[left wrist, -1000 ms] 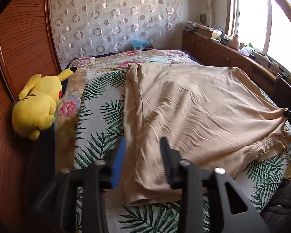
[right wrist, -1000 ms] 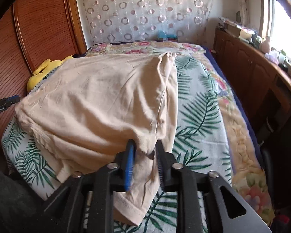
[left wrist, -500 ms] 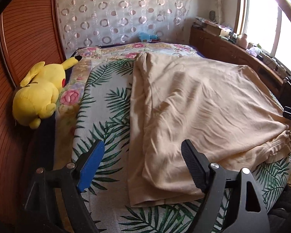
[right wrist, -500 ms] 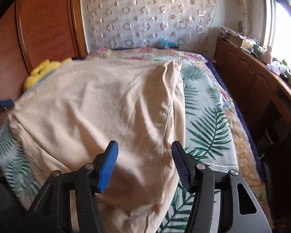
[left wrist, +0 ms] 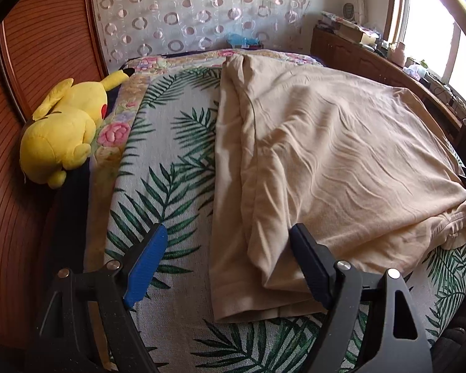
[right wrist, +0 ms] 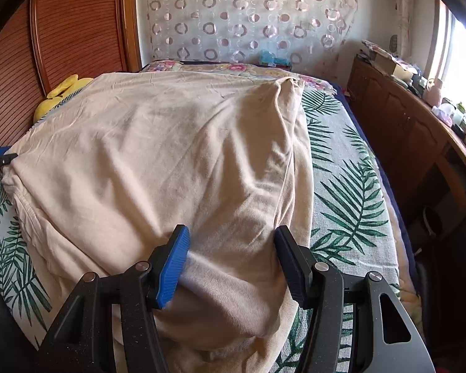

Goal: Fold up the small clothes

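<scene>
A beige garment lies spread over the bed, its left side folded over in a long strip. My left gripper hovers open above the garment's near left corner, and the cloth below lies untouched by its blue pads. In the right wrist view the same garment fills the middle. My right gripper stands open over its near right fold, pads clear of the cloth. The left gripper's blue tip shows at the garment's far left edge.
The bed has a palm-leaf blanket over a floral quilt. A yellow plush toy lies against the wooden wall panel on the left. A wooden cabinet with clutter runs under the window on the right.
Both grippers were narrow around the garment's edges a second ago. Both have opened and let go. The cloth has dropped flat on the bed and both hands have sunk a little.
</scene>
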`<state>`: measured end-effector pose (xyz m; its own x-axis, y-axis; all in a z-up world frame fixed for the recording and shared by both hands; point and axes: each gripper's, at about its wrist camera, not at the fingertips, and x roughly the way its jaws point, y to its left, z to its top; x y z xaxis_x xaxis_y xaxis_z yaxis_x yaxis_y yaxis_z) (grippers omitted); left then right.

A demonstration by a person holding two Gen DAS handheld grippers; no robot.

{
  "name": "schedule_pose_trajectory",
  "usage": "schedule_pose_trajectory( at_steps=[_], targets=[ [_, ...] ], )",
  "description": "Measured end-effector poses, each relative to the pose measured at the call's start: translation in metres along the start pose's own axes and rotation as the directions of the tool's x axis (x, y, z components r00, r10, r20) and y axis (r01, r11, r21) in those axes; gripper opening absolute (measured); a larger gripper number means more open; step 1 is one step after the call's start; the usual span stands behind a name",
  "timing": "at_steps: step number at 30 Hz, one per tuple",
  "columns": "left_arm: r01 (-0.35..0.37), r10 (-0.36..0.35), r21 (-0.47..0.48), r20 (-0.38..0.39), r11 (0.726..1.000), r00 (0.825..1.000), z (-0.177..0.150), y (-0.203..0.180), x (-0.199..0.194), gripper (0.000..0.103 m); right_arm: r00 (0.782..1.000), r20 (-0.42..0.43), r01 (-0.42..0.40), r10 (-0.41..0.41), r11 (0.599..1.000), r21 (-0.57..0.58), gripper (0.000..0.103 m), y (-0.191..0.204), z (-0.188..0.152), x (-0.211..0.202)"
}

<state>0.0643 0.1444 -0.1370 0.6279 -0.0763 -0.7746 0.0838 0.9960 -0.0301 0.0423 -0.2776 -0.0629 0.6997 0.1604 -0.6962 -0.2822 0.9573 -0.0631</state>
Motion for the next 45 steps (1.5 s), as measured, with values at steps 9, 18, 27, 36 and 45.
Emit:
schedule_pose_trajectory(
  at_steps=[9, 18, 27, 36, 45],
  targets=[
    [0.010, -0.010, -0.009, 0.004, 1.000, 1.000, -0.001, 0.002, -0.001, 0.082, 1.000, -0.006, -0.010, 0.010, 1.000, 0.003, 0.063, -0.002, 0.002, 0.002],
    [0.056, -0.056, 0.000, 0.034, 0.998, 0.998, -0.006, -0.009, -0.013, 0.045, 1.000, -0.006, -0.011, 0.011, 1.000, 0.005, 0.064, -0.001, 0.001, 0.003],
    [0.028, -0.027, -0.023, 0.036, 0.999, 0.999, -0.005, -0.007, -0.017, 0.038, 1.000, -0.007, -0.011, 0.012, 1.000, 0.004, 0.064, -0.002, 0.001, 0.003],
    [0.025, -0.025, -0.044, 0.016, 0.999, 1.000, -0.007, 0.001, -0.011, 0.038, 1.000, -0.007, -0.014, 0.014, 1.000, 0.004, 0.064, -0.002, 0.001, 0.003],
    [0.113, -0.111, -0.044, 0.039, 0.993, 0.993, -0.004, -0.006, -0.017, 0.007, 1.000, -0.007, -0.016, 0.016, 1.000, 0.004, 0.064, -0.003, 0.000, 0.003]
  ],
)
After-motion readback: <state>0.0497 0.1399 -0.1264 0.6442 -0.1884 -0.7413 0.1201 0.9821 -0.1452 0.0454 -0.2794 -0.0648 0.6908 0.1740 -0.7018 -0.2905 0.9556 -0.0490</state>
